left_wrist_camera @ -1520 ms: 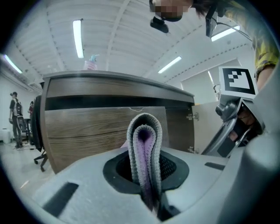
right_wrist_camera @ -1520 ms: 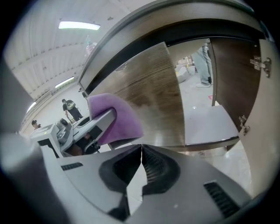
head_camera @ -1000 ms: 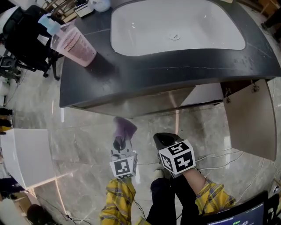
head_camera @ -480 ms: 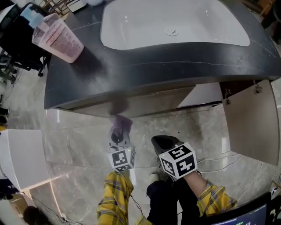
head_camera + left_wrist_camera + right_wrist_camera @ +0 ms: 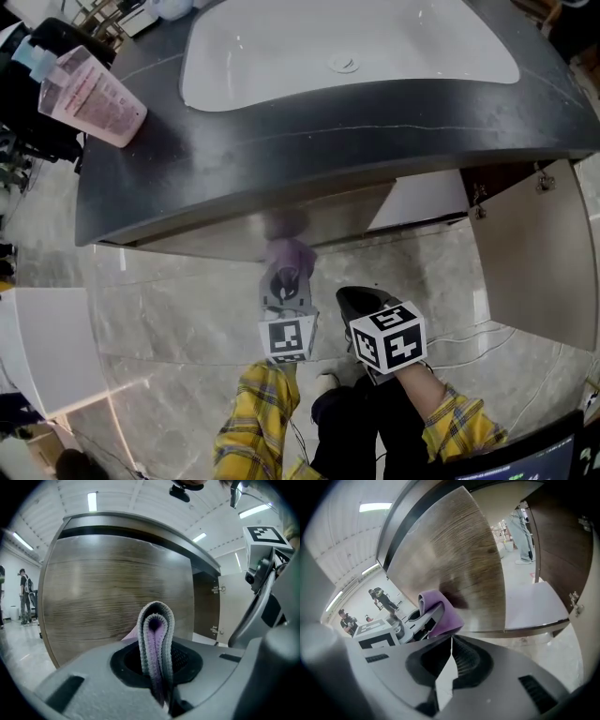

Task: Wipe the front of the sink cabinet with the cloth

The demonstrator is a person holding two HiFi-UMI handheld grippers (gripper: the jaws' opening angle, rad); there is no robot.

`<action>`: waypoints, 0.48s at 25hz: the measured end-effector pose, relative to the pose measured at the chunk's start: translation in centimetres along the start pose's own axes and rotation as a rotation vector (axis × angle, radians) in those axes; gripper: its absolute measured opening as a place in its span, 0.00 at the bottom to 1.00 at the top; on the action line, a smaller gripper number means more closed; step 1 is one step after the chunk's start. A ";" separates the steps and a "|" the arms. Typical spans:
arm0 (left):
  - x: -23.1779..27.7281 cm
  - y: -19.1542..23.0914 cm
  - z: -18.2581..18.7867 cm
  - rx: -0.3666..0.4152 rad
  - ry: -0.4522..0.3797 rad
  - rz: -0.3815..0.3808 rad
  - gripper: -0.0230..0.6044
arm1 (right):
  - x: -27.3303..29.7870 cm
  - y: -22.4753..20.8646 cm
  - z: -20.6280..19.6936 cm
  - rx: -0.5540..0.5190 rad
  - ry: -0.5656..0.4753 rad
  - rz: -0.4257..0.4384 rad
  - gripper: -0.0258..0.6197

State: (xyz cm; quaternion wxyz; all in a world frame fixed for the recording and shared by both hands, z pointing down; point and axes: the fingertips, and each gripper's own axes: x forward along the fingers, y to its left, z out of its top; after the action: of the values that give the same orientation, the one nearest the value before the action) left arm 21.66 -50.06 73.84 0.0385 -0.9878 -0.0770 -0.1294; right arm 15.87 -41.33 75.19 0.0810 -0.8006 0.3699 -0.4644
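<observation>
In the head view my left gripper (image 5: 284, 284) is shut on a folded purple cloth (image 5: 289, 255), which is pressed up under the counter's overhang against the wood-grain front of the sink cabinet (image 5: 216, 234). From the left gripper view, the cloth (image 5: 156, 634) stands as a loop between the jaws, right before the cabinet front (image 5: 103, 592). My right gripper (image 5: 353, 302) hangs just right of the left one, shut with nothing in it, its marker cube toward me. The right gripper view shows the cloth (image 5: 439, 609) touching the cabinet front (image 5: 464, 559).
A dark countertop (image 5: 394, 122) with a white sink basin (image 5: 281, 56) overhangs the cabinet. A pink measuring jug (image 5: 89, 94) stands at its left corner. The right-hand cabinet door (image 5: 534, 253) stands open, with a white shelf (image 5: 529, 602) inside. Cables lie on the marble floor (image 5: 169, 309).
My left gripper has carried the cloth rightward along the cabinet front and closer under the counter. The right gripper has stayed beside it, still shut.
</observation>
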 end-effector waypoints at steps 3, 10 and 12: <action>0.9 -2.3 0.1 0.013 -0.002 -0.061 0.09 | -0.4 -0.9 -0.2 0.019 -0.009 -0.012 0.04; 3.2 -6.6 0.3 0.012 -0.019 -0.146 0.09 | -1.4 -3.4 -0.9 0.043 -0.018 -0.044 0.04; 3.7 -8.0 0.5 0.016 -0.025 -0.179 0.09 | -1.7 -4.4 -1.3 0.058 -0.018 -0.063 0.04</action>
State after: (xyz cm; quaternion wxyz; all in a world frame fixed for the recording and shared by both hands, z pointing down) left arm 24.07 -41.56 74.76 0.0338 -0.9782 -0.1663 -0.1195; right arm 16.60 -36.78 76.77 0.0928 -0.8135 0.3301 -0.4698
